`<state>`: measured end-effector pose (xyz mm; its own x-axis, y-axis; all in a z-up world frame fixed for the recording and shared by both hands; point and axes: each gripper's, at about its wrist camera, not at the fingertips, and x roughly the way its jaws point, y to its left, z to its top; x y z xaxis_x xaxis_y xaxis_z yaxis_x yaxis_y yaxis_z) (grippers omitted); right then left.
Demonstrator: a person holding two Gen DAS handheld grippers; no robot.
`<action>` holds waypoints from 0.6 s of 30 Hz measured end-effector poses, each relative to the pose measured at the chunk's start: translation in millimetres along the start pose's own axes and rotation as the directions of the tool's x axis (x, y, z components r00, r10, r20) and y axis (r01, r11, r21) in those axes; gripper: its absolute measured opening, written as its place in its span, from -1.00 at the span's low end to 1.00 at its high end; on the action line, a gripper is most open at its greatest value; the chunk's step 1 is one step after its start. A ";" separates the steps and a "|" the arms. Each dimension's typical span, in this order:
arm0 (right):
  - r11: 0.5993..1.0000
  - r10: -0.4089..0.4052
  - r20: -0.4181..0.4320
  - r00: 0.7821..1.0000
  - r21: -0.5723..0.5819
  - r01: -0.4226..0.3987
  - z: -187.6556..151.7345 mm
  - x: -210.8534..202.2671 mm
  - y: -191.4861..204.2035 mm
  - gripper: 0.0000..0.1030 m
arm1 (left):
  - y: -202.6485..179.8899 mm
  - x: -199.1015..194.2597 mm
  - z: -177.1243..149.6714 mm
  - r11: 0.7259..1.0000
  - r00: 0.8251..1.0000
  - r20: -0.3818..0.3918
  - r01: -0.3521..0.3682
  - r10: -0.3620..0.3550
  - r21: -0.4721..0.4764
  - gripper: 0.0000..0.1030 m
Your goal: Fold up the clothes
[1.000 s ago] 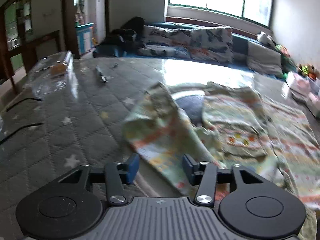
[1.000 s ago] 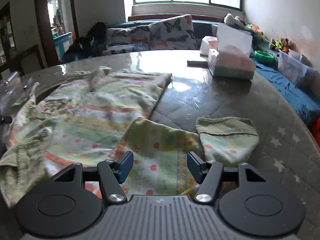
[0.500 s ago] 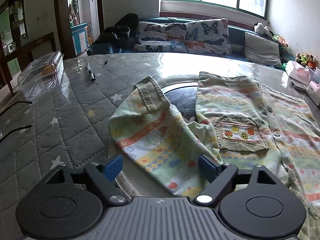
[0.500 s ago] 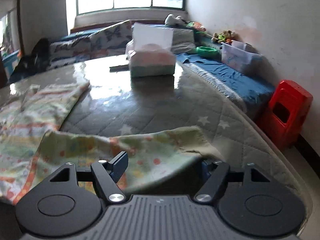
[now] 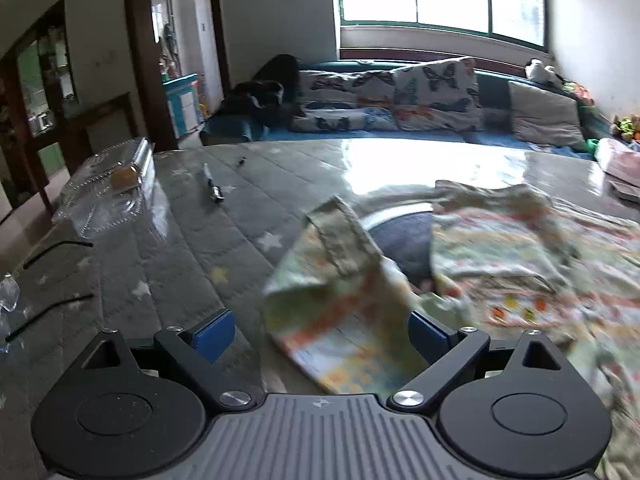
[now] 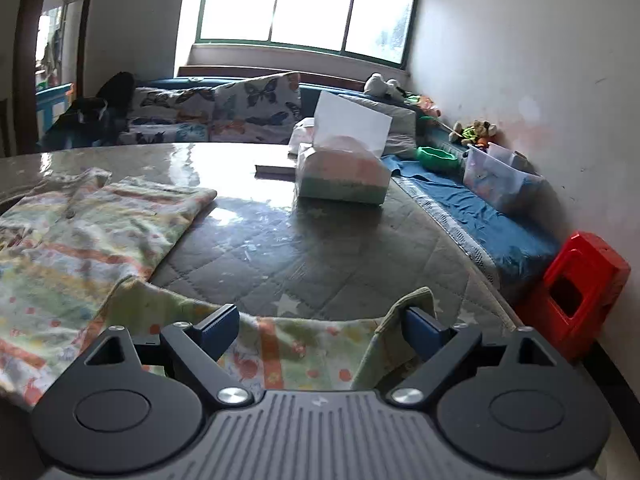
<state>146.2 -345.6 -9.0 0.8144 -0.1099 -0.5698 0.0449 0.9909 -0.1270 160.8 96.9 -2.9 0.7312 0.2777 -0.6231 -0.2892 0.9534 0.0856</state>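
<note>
Currently: both grippers released over a patterned garment on the quilted table.

Left gripper (image 5: pixel 320 336) – jaws opening, blue pads spread wide; a sleeve (image 5: pixel 340 292) of the patterned garment (image 5: pixel 520 264) lies on the table (image 5: pixel 192 248) between them, and neither pad presses on it. Right gripper (image 6: pixel 320 328) – jaws opening likewise; the other sleeve (image 6: pixel 296 352) sags between the pads, its cuff (image 6: pixel 412 304) standing up just beside the right-hand pad, with contact not determinable. The garment body is spread flat across the table, blurred in the left wrist view. A clear plastic container (image 5: pixel 108 188) and a pen (image 5: pixel 212 188) sit well apart from it on the left side. A tissue box (image 6: pixel 344 168) stands beyond it on the right.
</note>
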 end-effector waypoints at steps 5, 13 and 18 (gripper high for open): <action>0.998 0.067 -0.076 0.995 0.008 -0.067 -4.5 16.9 6.9 0.81 | 10.1 25.8 4.2 0.995 0.995 0.000 -0.097 0.097 0.032 0.85; 0.997 0.077 -0.104 0.992 -0.006 -0.078 -7.4 24.5 14.0 0.90 | 26.3 52.1 4.0 0.984 0.985 0.023 -0.175 0.174 0.040 0.89; 0.997 0.082 -0.113 0.990 0.006 -0.082 -6.9 27.9 12.0 0.95 | 43.6 55.0 5.6 0.960 0.960 0.024 -0.280 0.280 -0.025 0.89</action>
<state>165.5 -337.3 -32.0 0.7450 -0.0366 -0.6661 -0.0183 0.9970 -0.0753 191.8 154.3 -29.1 0.6353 0.5365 -0.5555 -0.4975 0.8345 0.2370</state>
